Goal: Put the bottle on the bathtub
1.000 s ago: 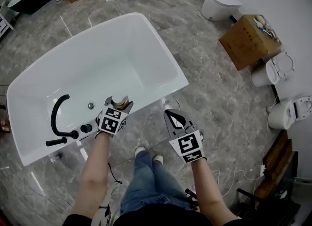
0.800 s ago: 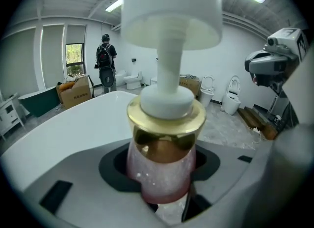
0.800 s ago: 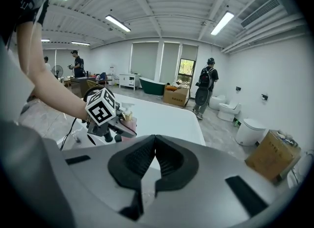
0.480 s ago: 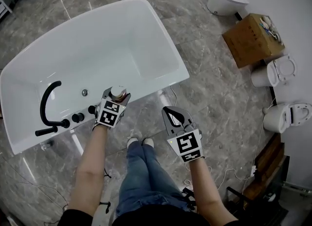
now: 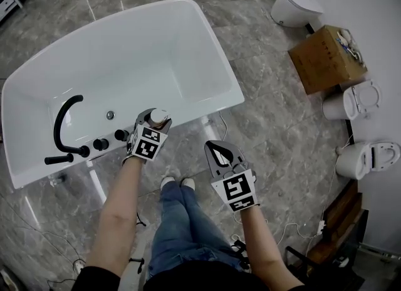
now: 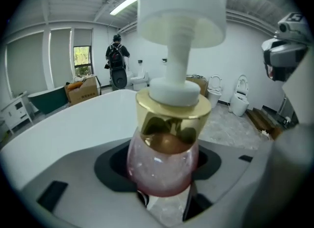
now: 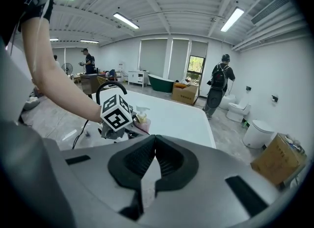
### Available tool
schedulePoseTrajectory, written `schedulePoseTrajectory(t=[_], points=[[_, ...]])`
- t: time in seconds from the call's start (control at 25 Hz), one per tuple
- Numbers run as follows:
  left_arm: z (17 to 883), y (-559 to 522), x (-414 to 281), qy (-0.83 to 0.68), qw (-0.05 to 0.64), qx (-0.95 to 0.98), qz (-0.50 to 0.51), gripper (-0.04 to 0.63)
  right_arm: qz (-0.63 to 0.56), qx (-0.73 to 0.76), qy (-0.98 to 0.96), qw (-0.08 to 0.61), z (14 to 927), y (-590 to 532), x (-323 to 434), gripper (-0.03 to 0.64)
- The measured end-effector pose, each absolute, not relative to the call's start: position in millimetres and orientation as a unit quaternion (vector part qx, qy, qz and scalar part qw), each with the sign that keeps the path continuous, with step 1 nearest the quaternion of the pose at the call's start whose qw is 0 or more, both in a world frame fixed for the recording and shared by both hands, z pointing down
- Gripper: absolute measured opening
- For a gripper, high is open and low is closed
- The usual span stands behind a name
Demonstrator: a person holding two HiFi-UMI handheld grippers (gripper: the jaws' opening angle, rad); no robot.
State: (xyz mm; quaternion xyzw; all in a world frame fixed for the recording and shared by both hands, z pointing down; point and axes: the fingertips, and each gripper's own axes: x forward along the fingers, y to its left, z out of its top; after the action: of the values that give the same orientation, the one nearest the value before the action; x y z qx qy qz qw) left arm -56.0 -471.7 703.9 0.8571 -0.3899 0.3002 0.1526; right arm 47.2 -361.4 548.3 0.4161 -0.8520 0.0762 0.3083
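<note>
— Where does the left gripper (image 5: 153, 120) have the bottle (image 6: 164, 163)?
— Clamped between its jaws by the pink body, pump upright. Only the head view places it over the bathtub (image 5: 144, 51) near rim
— And the right gripper (image 7: 154, 143)?
— Its own view shows the jaws touching, nothing between

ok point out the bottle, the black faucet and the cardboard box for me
bottle (image 6: 164, 168), left gripper view, on its pink glass body
black faucet (image 5: 57, 120), head view, on the curved spout
cardboard box (image 5: 326, 58), head view, on its top face
</note>
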Motion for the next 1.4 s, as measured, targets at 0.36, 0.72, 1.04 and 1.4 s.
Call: schedulePoseTrajectory(t=[0.36,0.72,1.04,1.4], points=[[684,-462,-70,-0.445,0.189,0.823,0.298,0.359,0.055,0.400,-0.867,0.292,519,-358,39,0.017],[620,-433,-77,-0.474,0.176,0.820,0.267,0.360,0.025,0.393,-0.881,0.261,466,-349,27,0.017],[561,-414,-91,-0.506,0.157,0.818,0.225,0.359,0.011,0.433,-0.875,0.218,423,-341,30,0.015],[479,-400,-99,-0.542,0.121,0.815,0.164,0.359,-0.028,0.455,-0.874,0.170,360,-339,37,0.015]])
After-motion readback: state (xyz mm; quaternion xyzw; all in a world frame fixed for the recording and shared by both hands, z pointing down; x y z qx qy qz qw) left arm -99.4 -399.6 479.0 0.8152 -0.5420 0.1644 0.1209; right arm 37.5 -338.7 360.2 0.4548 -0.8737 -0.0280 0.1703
